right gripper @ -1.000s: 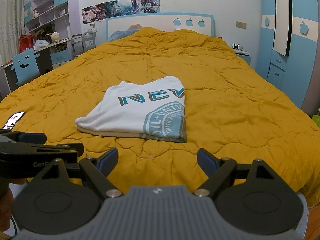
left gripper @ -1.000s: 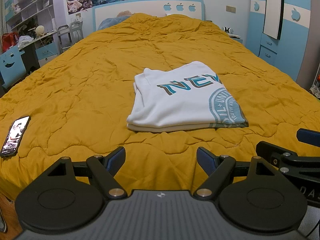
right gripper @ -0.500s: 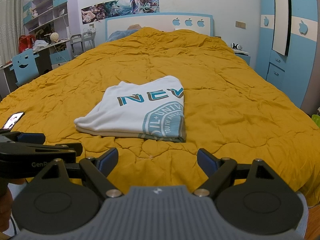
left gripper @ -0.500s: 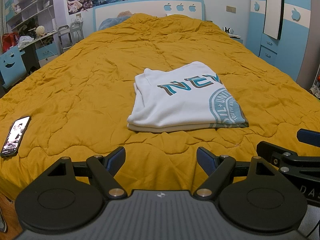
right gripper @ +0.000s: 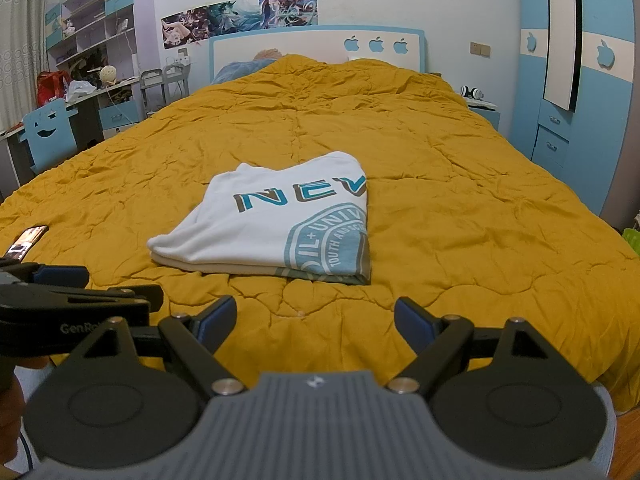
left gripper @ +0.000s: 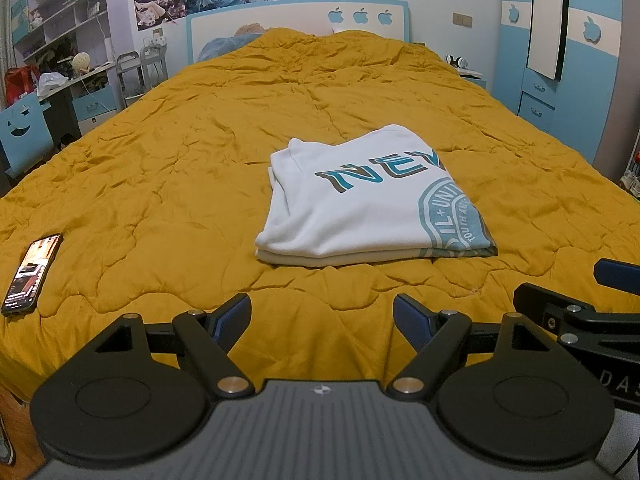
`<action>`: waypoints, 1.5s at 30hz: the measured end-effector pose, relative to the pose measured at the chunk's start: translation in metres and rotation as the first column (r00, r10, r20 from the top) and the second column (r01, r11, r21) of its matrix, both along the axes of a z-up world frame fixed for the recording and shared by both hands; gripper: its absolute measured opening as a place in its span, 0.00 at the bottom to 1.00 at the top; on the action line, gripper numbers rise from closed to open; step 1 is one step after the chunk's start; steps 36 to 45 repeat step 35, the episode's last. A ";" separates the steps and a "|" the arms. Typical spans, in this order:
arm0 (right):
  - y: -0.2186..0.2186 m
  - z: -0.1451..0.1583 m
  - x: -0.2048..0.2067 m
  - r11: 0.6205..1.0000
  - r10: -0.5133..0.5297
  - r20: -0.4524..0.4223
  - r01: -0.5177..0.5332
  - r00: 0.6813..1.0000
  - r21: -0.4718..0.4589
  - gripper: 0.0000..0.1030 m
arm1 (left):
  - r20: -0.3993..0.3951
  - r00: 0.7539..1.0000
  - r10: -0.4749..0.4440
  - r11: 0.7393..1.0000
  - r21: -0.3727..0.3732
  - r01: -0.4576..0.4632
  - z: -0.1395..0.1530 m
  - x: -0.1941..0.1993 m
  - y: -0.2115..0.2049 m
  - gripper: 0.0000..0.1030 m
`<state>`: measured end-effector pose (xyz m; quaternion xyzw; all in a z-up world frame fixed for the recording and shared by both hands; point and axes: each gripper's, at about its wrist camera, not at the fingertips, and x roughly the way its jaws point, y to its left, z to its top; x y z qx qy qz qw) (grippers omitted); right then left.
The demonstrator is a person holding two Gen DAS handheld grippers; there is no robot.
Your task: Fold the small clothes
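A white T-shirt (left gripper: 360,204) with teal lettering lies folded into a flat rectangle on the mustard-yellow quilt (left gripper: 160,184); it also shows in the right wrist view (right gripper: 276,224). My left gripper (left gripper: 322,320) is open and empty, held back near the foot of the bed, well short of the shirt. My right gripper (right gripper: 315,318) is also open and empty, at the same distance from the shirt. Each gripper shows at the edge of the other's view.
A phone (left gripper: 32,274) with a lit screen lies on the quilt at the near left. A blue headboard (left gripper: 296,20) is at the far end. A desk and shelves (left gripper: 52,80) stand left; a blue wardrobe (left gripper: 560,60) stands right.
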<state>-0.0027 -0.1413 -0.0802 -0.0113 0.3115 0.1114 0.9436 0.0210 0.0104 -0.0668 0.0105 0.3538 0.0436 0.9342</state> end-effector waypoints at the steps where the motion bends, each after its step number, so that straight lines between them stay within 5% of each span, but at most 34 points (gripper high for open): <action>1: 0.000 0.000 0.000 1.000 0.000 0.000 0.000 1.000 0.000 0.79 | 0.000 1.000 0.000 1.000 0.000 0.000 0.000 0.000 0.000 0.92; 45: 0.003 0.000 -0.002 1.000 -0.003 -0.001 0.003 1.000 0.000 0.79 | 0.027 1.000 -0.010 1.000 0.008 0.010 0.006 -0.002 -0.007 0.89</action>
